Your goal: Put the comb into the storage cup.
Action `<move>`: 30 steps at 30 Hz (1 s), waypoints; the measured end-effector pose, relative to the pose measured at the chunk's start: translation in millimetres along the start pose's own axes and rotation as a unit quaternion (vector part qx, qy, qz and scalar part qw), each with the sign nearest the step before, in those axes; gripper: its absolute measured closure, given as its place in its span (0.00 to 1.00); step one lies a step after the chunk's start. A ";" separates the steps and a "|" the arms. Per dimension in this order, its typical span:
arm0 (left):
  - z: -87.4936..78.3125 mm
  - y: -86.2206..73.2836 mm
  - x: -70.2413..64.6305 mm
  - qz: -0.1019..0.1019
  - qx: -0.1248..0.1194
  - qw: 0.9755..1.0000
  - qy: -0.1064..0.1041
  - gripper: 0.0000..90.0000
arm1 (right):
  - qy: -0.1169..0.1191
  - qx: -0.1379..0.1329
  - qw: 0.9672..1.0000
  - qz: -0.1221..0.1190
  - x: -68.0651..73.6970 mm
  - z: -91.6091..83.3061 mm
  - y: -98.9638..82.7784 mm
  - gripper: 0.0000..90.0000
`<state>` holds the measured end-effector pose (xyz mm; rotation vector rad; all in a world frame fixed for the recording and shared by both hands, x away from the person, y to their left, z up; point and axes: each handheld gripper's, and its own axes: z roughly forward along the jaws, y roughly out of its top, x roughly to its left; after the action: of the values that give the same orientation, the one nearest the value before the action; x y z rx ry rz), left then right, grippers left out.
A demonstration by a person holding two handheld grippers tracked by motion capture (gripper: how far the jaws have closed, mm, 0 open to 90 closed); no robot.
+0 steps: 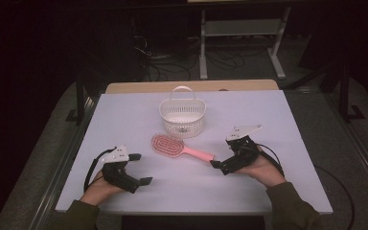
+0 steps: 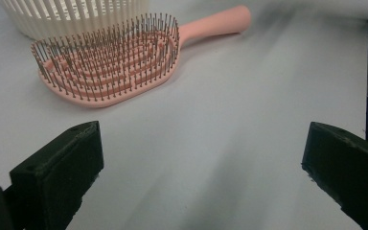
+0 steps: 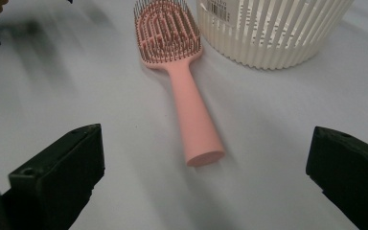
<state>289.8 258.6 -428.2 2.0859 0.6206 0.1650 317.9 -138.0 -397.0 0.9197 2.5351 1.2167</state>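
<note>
Nearest us, the two sleeves are resting at the table point(image 1: 124, 201) edge, each hand gripping a tool. The left gripper point(image 1: 140, 168) is sitting with its jaws spread wide, nothing between them. The right gripper point(image 1: 219, 166) is likewise gaping, jaws well apart, and it is lining up just beside the end of the brush point(image 1: 179, 148) handle.

The brush is lying flat mid-table, bristles up, handle pointing toward the right gripper. It is looking light and rigid, probably plastic, so it should be lifting easily. The handle point(image 3: 194, 120) is the place to be taking hold: smooth and rounded, though possibly a bit slippery between hard jaws. The bristled head point(image 2: 110, 67) is going to be awkward to pinch.

It is pink all over, an oval vented head with dark-tipped pins.

Just beyond the head, a white slatted basket point(image 1: 182, 116) is standing upright, handle raised.
</note>
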 end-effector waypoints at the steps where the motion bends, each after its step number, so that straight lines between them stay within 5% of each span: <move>1: 0.0 0.0 -0.1 -0.001 0.000 1.000 0.000 0.00 | 0.000 0.001 1.000 0.000 0.0 0.2 0.7 0.00; 30: -0.1 0.2 -0.5 -0.001 -0.002 1.000 -0.003 0.00 | 0.014 -0.007 1.000 -0.006 -1.5 11.4 21.6 0.00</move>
<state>289.4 258.3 -427.9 2.0819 0.6179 0.1591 333.6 -121.5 -388.2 0.8896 2.5463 1.2497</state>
